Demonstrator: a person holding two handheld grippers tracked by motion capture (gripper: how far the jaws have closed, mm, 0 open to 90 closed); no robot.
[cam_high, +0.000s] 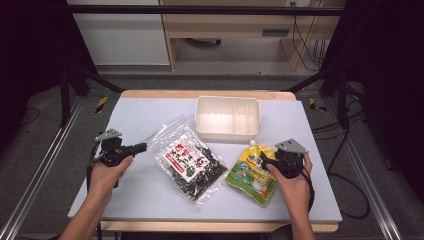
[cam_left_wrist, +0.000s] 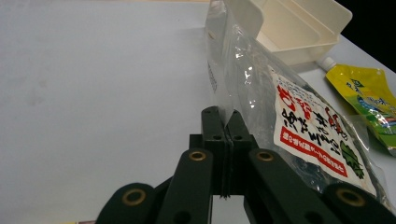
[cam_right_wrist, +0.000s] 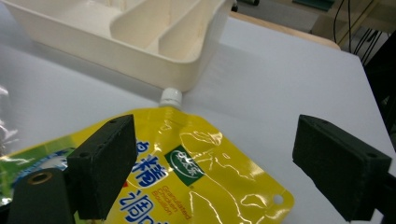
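A clear bag of dark dried seaweed (cam_high: 190, 162) with a red and white label lies in the middle of the grey table. My left gripper (cam_high: 142, 147) is shut on the bag's left edge. In the left gripper view the jaws (cam_left_wrist: 226, 119) meet with the clear film pinched between them, and the bag (cam_left_wrist: 299, 126) rises on that side. A yellow spouted pouch (cam_high: 251, 172) lies to the right of the bag. My right gripper (cam_high: 265, 157) stands open at its right edge. In the right gripper view the pouch (cam_right_wrist: 187, 172) lies under the gap between the pads of the right gripper (cam_right_wrist: 224, 158).
A cream divided container (cam_high: 227, 132) stands behind the bag and the pouch, and the pouch's white cap (cam_right_wrist: 170, 97) almost touches its wall (cam_right_wrist: 140, 65). Bare tabletop (cam_high: 135, 115) lies to the left and along the front edge. Metal frame rails run along both sides.
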